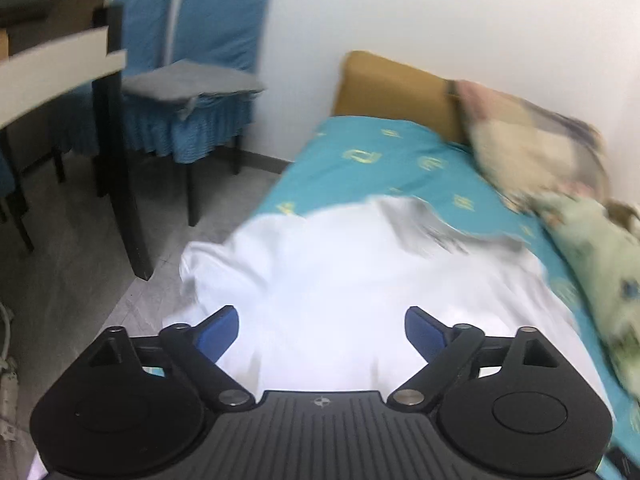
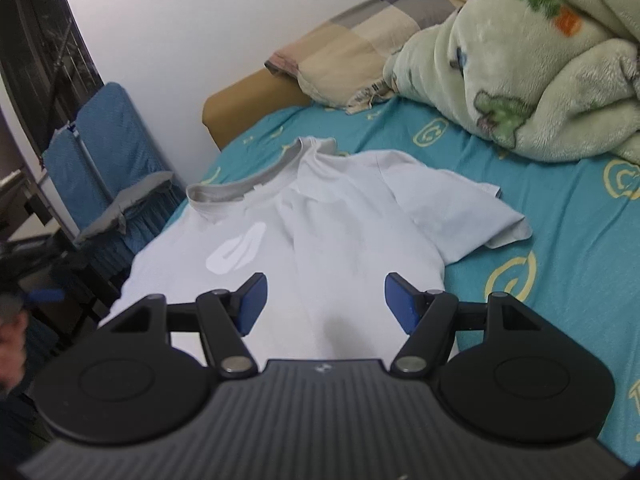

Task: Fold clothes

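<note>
Two wrist views look along a bed [image 2: 560, 216] covered in a teal sheet with yellow marks. A white T-shirt [image 2: 320, 216] lies spread on the sheet in the middle of both frames, collar toward the top, one short sleeve lying out to the right in the right view. Its left side hangs over the bed's edge in the left view.

The right gripper [image 2: 325, 302] hovers low over the shirt's lower half, its blue-padded fingers [image 2: 252, 302] spread wide with nothing between them. The left gripper [image 1: 321, 334] also points along the shirt, its fingers [image 1: 218, 332] equally wide apart and empty, over white cloth.

A green blanket [image 2: 520, 68] is heaped at the upper right of the right view, just beside the shirt's sleeve. A patchwork pillow [image 2: 352, 40] leans on a tan headboard [image 2: 240, 108] behind it. At the left of both frames stands a chair [image 1: 192, 80] with a blue cover and a grey cushion [image 1: 188, 82]; a table [image 1: 60, 68] with dark legs fills the upper left of the left view.

The left view is blurred, so the shirt's collar there is smeared. A blurred hand [image 2: 12, 344] and part of the other gripper show at the left edge of the right view.
</note>
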Tool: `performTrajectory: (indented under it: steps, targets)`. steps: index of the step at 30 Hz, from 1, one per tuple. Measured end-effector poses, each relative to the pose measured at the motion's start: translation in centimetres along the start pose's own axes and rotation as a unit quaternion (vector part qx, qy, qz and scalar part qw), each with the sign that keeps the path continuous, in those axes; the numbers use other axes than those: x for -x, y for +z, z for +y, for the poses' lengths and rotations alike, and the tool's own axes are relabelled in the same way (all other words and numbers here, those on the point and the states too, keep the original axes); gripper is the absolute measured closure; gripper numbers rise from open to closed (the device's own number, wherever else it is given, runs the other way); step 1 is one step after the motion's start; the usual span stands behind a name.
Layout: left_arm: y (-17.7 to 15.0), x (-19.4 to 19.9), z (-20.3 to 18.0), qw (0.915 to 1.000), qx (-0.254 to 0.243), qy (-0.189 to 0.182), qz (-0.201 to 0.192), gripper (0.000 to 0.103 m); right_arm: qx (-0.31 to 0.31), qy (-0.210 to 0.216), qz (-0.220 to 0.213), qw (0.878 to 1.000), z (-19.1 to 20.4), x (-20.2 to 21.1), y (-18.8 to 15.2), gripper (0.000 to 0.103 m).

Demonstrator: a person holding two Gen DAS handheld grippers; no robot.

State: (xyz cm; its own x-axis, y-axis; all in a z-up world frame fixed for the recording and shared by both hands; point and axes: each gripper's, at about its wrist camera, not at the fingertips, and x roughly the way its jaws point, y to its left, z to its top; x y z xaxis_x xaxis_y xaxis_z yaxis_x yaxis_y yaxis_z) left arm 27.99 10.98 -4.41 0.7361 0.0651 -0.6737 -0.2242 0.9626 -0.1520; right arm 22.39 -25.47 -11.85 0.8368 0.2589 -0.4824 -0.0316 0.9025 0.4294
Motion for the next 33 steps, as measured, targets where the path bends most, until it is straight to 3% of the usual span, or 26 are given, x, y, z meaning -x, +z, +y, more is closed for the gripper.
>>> performTrajectory:
  steps: [3, 7, 11, 15, 20, 27, 33]
  targets:
    - [-3.7, 5.0, -2.6, 0.9996, -0.002, -0.029, -0.004, 0.003, -0.027, 0.010, -0.007, 1.000, -0.6, 1.4, 0.5, 0.035]
    - [-8.4, 9.8, -3.8, 0.9968, 0.021, -0.076, 0.009, 0.002, -0.118, 0.022, -0.008, 0.993, -3.7, 1.7, 0.6, 0.035]
    - [-10.9, 11.0, -4.0, 0.9969, 0.015, -0.075, 0.020, 0.002, -0.210, 0.032, -0.007, 0.977, -7.1, 0.9, 0.5, 0.035]
    - [-11.6, 9.8, -3.8, 0.9976, 0.006, -0.067, 0.014, 0.002, -0.294, 0.039, -0.005, 0.955, -10.4, -0.2, 0.4, 0.035]
    - [-11.5, 6.3, -3.8, 0.9975, 0.006, -0.066, 0.024, 0.002, -0.344, 0.027, 0.012, 0.939, -14.0, -5.6, -0.4, 0.035]
    - [-11.2, 3.3, -3.3, 0.9910, 0.058, -0.105, 0.060, 0.003, -0.329, 0.050, -0.047, 0.942, -15.0, -10.4, 0.6, 0.037]
    - [-10.8, 1.3, -4.1, 0.9857, 0.071, -0.134, 0.074, 0.003, -0.312, 0.058, -0.055, 0.947, -15.3, -15.0, 3.3, 0.036]
